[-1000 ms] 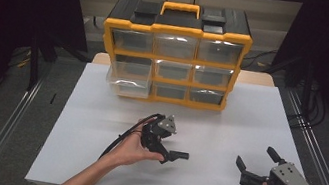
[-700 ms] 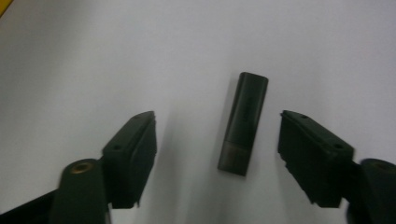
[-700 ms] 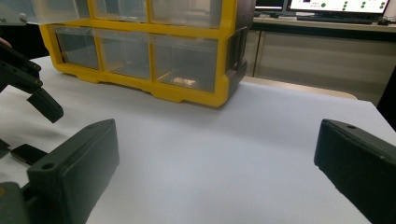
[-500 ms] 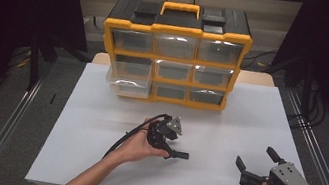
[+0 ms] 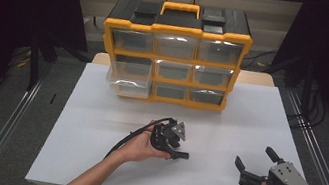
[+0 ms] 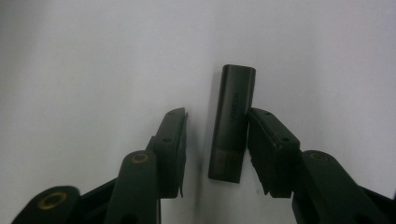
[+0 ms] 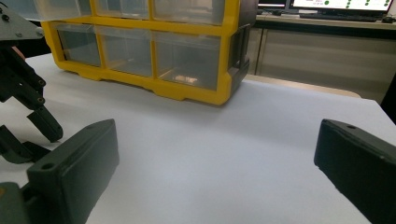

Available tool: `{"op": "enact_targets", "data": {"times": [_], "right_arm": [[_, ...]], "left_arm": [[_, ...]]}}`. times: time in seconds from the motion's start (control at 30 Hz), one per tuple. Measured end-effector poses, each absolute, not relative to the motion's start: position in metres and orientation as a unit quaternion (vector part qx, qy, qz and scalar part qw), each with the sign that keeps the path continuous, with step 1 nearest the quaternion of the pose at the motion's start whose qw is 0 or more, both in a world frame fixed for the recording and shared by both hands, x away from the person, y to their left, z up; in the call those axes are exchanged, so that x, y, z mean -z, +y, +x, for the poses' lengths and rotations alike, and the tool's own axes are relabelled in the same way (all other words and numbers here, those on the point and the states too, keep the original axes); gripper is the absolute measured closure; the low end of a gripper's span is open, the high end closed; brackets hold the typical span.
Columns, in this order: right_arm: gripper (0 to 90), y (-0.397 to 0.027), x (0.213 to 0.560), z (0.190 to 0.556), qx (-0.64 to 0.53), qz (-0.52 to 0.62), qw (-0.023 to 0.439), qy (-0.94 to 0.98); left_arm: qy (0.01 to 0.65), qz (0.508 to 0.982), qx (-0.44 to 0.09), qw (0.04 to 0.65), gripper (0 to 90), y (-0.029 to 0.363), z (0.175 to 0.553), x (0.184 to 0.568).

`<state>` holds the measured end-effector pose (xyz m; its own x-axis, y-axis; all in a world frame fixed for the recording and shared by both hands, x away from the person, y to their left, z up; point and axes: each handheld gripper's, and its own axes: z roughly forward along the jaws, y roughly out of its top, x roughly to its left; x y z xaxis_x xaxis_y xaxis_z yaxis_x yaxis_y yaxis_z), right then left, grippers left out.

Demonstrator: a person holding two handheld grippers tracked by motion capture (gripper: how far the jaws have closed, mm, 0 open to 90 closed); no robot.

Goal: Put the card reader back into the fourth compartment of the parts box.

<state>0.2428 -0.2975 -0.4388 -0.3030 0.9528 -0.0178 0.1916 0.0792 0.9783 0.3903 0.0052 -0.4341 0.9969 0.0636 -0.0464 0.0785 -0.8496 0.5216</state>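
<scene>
A small dark rectangular stick (image 6: 232,123), like a USB drive, lies flat on the white table (image 5: 229,118). My left gripper (image 6: 218,114) points down over it near the table's middle (image 5: 172,142), with one jaw on each side. Its jaws have just been closing. One pad rests against the stick's side, while a gap remains at the other pad. My right gripper (image 5: 254,156) is held at the front right, jaws wide open (image 7: 217,140) with nothing between them. It faces the left gripper's jaws (image 7: 28,107).
A yellow and black drawer organizer (image 5: 173,58) with clear drawers stands at the table's back (image 7: 154,51). One drawer at its lower left (image 5: 126,78) is pulled out. A cable (image 5: 132,135) trails from the left gripper. Metal rails run along both sides of the table.
The left gripper's jaws have narrowed around the stick, and the hand has shifted slightly to the right. The right gripper has stayed where it was.
</scene>
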Motion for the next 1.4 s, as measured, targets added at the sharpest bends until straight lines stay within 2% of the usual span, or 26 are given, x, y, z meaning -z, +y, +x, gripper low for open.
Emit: {"op": "enact_targets", "data": {"times": [0.4, 0.63, 1.13, 1.4], "right_arm": [[0.2, -0.296, 0.439, 0.244, -0.504, 0.453, 0.376, 0.632], [0.1, -0.297, 0.439, 0.244, -0.504, 0.452, 0.376, 0.633], [0.2, -0.297, 0.44, 0.244, -0.504, 0.452, 0.375, 0.634], [0.2, -0.297, 0.44, 0.244, -0.503, 0.453, 0.375, 0.633]], "left_arm": [[0.034, 0.965, 0.014, 0.259, 65.7, 0.0, 0.393, 0.433], [0.032, 0.966, 0.016, 0.256, 73.6, -0.002, 0.392, 0.432], [0.055, 0.959, 0.033, 0.275, 73.8, 0.003, 0.395, 0.433], [0.073, 0.948, 0.034, 0.307, 73.9, 0.012, 0.399, 0.428]]}}
